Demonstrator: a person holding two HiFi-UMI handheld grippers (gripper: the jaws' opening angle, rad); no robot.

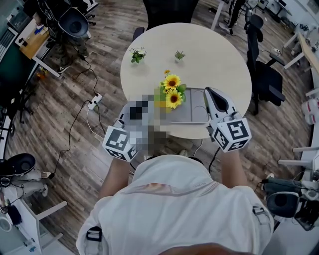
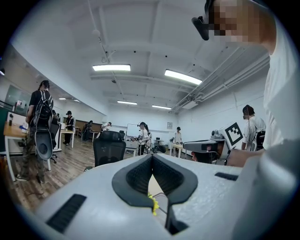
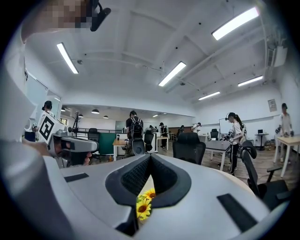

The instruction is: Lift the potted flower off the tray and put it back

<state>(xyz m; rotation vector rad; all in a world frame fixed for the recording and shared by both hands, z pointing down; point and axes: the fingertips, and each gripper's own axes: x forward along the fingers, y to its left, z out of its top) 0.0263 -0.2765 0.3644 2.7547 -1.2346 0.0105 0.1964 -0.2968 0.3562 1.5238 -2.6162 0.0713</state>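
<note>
Yellow potted flower stands on the left end of the grey tray on the table. My left fingers, by that end, are squeezed together, holding nothing. My right fingers, over the tray's right end, are too.

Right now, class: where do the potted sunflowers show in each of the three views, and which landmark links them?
Head view: sunflowers at centre, on the tray's left end.
Left gripper view: sunflowers only a yellow sliver, low centre, below the jaws.
Right gripper view: sunflowers low centre, below the jaws.
Shared landmark: the black office chair.
</note>
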